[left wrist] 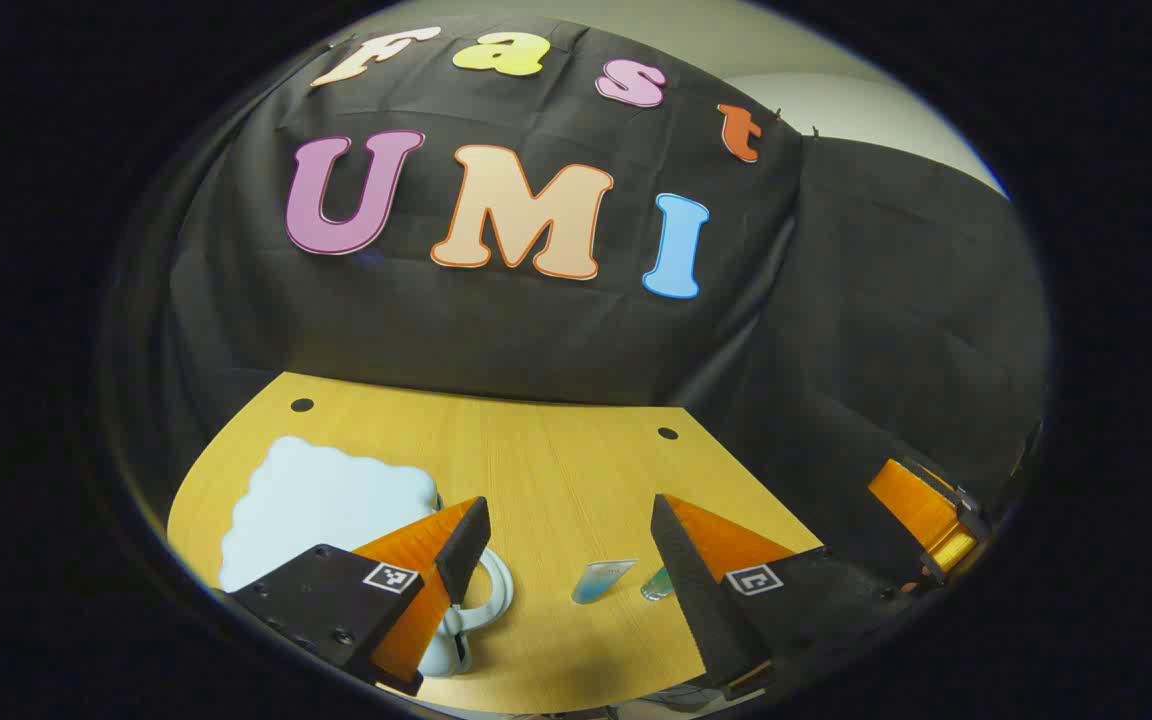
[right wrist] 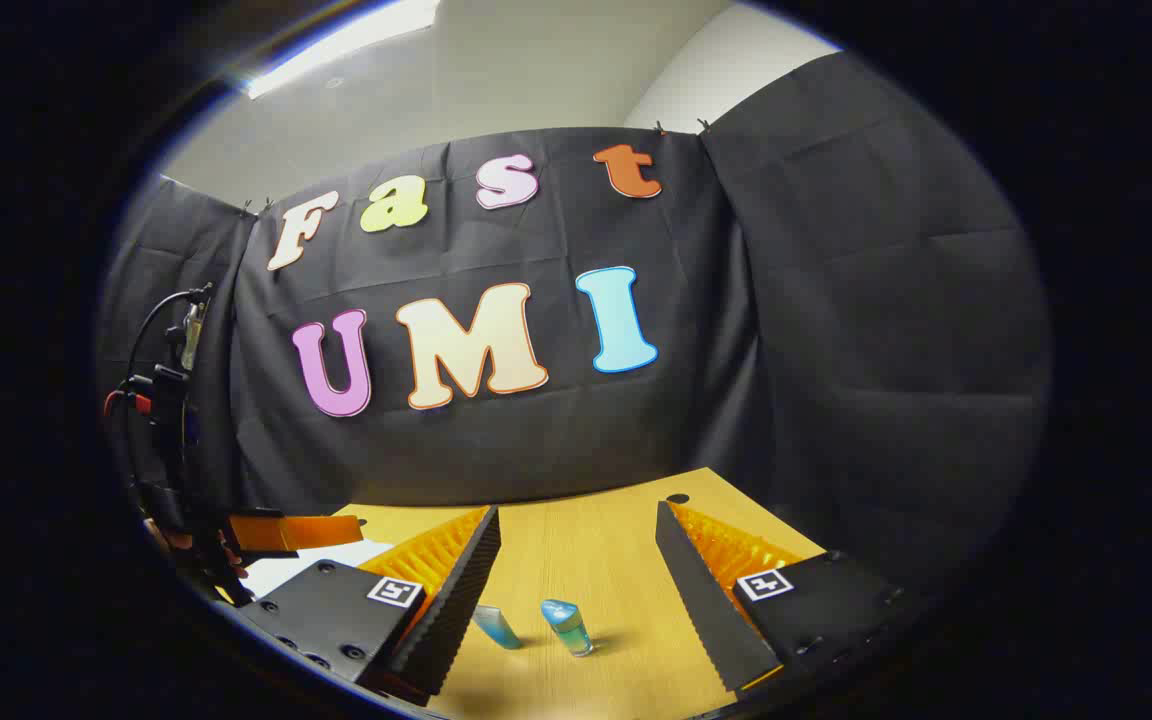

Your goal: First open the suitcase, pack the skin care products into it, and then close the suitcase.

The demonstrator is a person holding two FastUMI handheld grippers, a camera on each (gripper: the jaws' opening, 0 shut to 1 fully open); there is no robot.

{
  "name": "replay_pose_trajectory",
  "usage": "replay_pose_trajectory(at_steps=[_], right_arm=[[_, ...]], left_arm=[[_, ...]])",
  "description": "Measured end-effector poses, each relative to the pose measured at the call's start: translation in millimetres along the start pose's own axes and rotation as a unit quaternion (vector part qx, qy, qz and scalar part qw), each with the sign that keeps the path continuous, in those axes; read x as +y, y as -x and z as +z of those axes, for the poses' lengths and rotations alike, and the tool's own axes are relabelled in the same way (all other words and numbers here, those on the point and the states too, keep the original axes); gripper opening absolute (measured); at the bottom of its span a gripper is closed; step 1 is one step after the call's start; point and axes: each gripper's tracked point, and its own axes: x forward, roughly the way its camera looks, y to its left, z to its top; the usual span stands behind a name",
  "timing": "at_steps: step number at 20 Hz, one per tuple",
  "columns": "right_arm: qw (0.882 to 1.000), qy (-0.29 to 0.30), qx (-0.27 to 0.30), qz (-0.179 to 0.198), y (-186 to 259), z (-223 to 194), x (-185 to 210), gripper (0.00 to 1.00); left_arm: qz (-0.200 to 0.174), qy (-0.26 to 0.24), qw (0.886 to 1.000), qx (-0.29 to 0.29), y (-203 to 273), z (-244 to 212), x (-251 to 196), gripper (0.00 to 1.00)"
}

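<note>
in the left gripper view, the left gripper (left wrist: 570, 545) is being held above a wooden table (left wrist: 556, 470) with its two fingers spread wide apart and nothing between them. a pale blue suitcase (left wrist: 331, 505) with a scalloped outline is being shown lying flat and shut on the left part of the table, its white handle (left wrist: 491, 595) just behind the gripper's left finger. two skin care products are being seen in the gap between the fingers: a blue-and-white tube (left wrist: 601, 580) lying on the table, and a small teal bottle (left wrist: 656, 583) just beside it, partly hidden by the right finger. the other gripper's body (left wrist: 926, 520) is being shown at the far right edge (whether a hand is on it cannot be told).

in the right gripper view, the right gripper (right wrist: 576, 560) is likewise being held open over the table (right wrist: 586, 540), with nothing gripped. the teal bottle (right wrist: 567, 626) is being seen standing upright between its fingers, and the tube (right wrist: 497, 626) is lying near it, partly behind the left finger. the left gripper (right wrist: 286, 532) is being shown at the left edge, with cables (right wrist: 151, 390) above it and a strip of the suitcase (right wrist: 306, 565) below it.
</note>
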Motion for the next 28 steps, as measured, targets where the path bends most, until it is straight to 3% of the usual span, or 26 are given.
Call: replay_pose_trajectory(at_steps=[19,28], right_arm=[[0.999,0.0,0.022,0.032,-1,-12,12,0.98],[0.997,-0.001,0.058,0.06,-3,-39,24,0.98]], left_arm=[[0.04,0.017,0.999,0.009,14,-5,20,0.95],[0.088,0.033,0.992,0.085,-2,-23,74,0.95]])
